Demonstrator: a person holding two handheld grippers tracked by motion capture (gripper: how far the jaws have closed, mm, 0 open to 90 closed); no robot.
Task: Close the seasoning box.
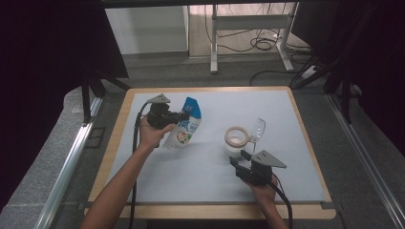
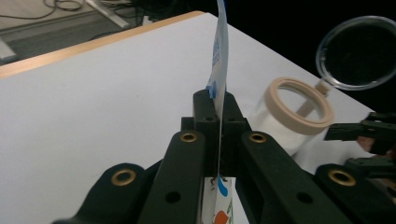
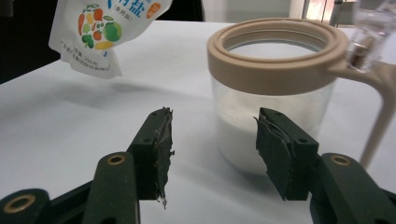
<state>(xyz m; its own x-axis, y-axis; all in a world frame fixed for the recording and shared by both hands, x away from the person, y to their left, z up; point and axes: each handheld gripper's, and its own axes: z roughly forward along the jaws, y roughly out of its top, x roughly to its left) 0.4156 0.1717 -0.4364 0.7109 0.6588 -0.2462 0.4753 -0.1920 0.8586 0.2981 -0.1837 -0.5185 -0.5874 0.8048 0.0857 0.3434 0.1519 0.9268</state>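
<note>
Left gripper [image 1: 177, 116] pinching pouch [image 1: 184, 125] aloft, right gripper [image 1: 241, 160] agape — near jar [image 1: 236, 138]

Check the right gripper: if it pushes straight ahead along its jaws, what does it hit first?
Most likely the clear jar with the beige rim. The right gripper is open, and the jar's wall sits just past the jaw tips, slightly toward one jaw. The exact gap is hard to judge.
</note>
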